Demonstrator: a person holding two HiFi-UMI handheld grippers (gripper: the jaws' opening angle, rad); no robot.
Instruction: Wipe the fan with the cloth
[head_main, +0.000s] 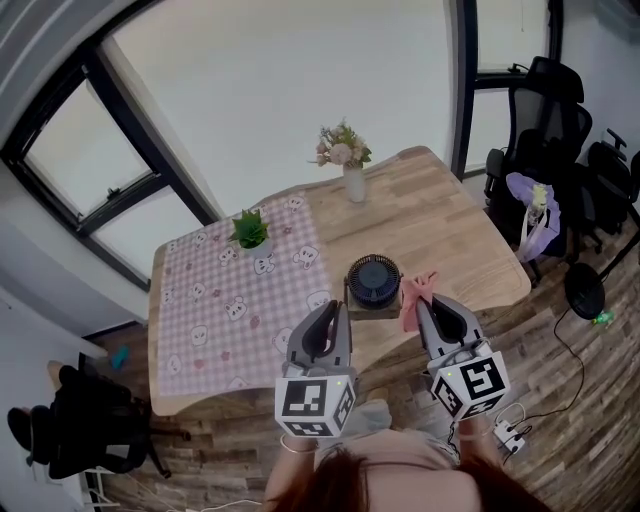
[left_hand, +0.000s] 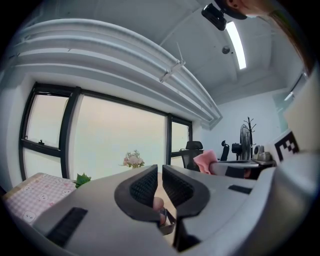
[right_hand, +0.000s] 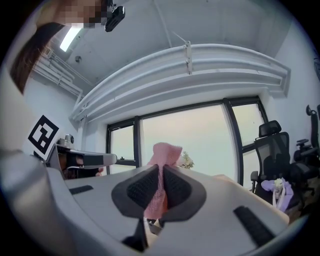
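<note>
The pale wooden worktop (head_main: 455, 225) bears the round black fan (head_main: 374, 281) near its front edge, bare wood behind. Left of the fan the left claw (head_main: 337, 310) is pressed together, empty; right of it the right claw (head_main: 422, 303) pinches the pink cloth (head_main: 411, 297)

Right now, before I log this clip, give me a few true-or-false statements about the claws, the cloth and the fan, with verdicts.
1. The right claw is clamped on the pink cloth. True.
2. The left claw holds the fan. False: its jaws are together with nothing between them, and the fan stands on the table.
3. The fan stands on the checkered tablecloth. False: it stands on bare wood, to the right of the tablecloth.
4. A vase of flowers stands near the table's far edge. True.
</note>
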